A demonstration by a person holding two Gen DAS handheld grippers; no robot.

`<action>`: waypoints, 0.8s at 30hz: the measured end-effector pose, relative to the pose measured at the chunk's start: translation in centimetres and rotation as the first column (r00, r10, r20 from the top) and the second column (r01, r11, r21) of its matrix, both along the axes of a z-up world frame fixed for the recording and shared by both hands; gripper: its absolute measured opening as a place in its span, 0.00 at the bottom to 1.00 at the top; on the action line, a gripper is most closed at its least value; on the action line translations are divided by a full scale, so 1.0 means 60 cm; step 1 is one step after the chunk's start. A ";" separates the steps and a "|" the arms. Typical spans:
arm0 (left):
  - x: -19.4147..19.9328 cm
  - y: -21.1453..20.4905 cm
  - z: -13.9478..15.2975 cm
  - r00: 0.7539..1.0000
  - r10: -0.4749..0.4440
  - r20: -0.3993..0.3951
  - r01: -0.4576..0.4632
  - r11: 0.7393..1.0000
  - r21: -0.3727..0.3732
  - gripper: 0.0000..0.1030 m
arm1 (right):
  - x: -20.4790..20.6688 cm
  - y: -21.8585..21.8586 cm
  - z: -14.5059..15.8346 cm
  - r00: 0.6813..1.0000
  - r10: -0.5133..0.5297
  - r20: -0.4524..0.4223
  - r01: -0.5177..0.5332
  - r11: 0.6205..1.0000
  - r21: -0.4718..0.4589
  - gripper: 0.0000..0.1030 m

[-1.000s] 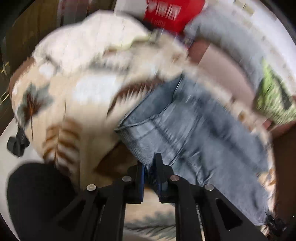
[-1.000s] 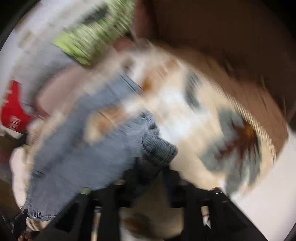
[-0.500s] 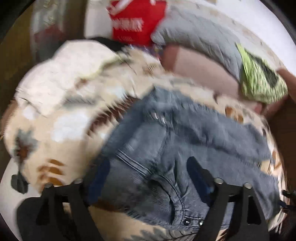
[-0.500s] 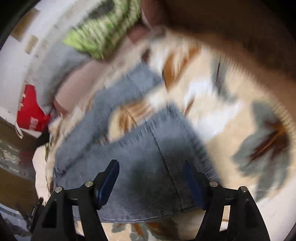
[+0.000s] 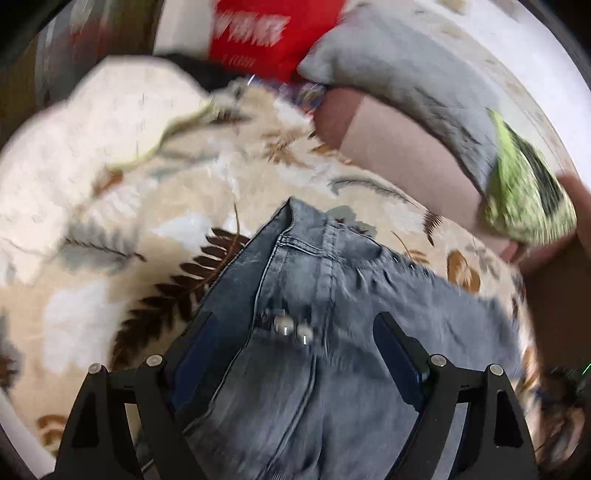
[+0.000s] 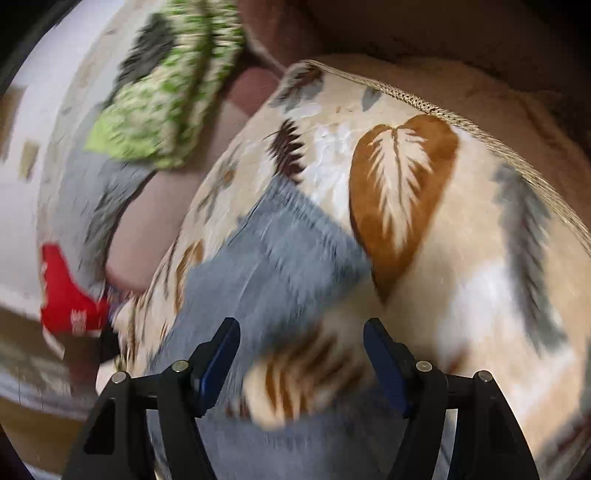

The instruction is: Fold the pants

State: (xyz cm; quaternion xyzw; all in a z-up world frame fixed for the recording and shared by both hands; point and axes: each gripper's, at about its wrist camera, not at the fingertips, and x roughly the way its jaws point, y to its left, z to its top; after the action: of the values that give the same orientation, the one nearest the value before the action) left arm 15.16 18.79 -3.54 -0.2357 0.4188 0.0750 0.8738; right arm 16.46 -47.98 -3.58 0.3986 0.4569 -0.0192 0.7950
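Both claws, pinching denim a second ago, have sprung apart and pulled back, left claw point(image 5: 291, 354) and right claw point(image 6: 301, 354) hovering empty so the pants point(image 5: 314, 332) settle folded mid-bed point(image 5: 110, 295).

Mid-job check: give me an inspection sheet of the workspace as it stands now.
Surface: leaf-print blanket.
Job's things: grey jeans lying partly folded on the blanket, waist buttons up.
Clutter: grey pillow, green patterned cloth, red bag, white fabric.
Grippers: left gripper and right gripper open over the jeans, jaws just opened, gripping nothing.
Cables: nothing seen.
Surroundings: pale wall; views blurred.
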 end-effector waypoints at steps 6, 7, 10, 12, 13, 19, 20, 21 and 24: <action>0.063 0.035 -0.054 0.994 0.064 -0.084 -0.071 0.994 -0.088 0.82 | 0.060 -0.009 -0.058 0.994 -0.084 -0.070 0.087 0.995 0.050 0.68; 0.068 0.036 -0.058 0.994 0.061 -0.088 -0.068 0.994 -0.089 0.80 | 0.061 -0.008 -0.056 0.994 -0.083 -0.066 0.086 0.995 0.043 0.68; 0.085 0.030 -0.075 0.990 0.020 -0.142 -0.034 0.995 -0.095 0.46 | 0.061 -0.006 -0.051 0.995 -0.073 -0.065 0.076 0.996 0.036 0.67; 0.091 0.029 -0.092 0.981 0.009 -0.195 -0.030 0.994 -0.108 0.30 | 0.060 -0.005 -0.048 0.995 -0.073 -0.072 0.075 0.997 0.024 0.61; 0.090 0.029 -0.095 0.979 0.009 -0.204 -0.032 0.993 -0.112 0.29 | 0.064 -0.005 -0.046 0.995 -0.070 -0.074 0.070 0.998 0.003 0.51; 0.098 0.014 -0.091 0.972 0.012 -0.236 -0.011 1.000 0.005 0.08 | 0.077 0.010 -0.039 0.994 -0.030 -0.103 0.016 0.991 -0.134 0.23; 0.099 0.013 -0.091 0.970 0.020 -0.241 -0.016 1.000 0.016 0.08 | 0.077 0.016 -0.028 0.995 -0.022 -0.095 0.006 0.986 -0.166 0.21; 0.100 0.012 -0.089 0.970 0.028 -0.241 -0.022 0.999 0.027 0.08 | 0.075 0.022 -0.017 0.996 -0.018 -0.086 0.000 0.979 -0.204 0.21; 0.098 0.014 -0.080 0.971 0.029 -0.236 -0.015 0.998 0.060 0.08 | 0.048 0.044 0.046 1.000 0.002 -0.023 -0.010 0.938 -0.347 0.21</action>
State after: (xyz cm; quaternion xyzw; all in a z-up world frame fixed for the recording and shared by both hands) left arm 21.04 19.62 -8.35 -0.2046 0.5148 0.1242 0.8232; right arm 19.37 -45.32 -0.85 0.2507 0.4563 -0.1015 0.8477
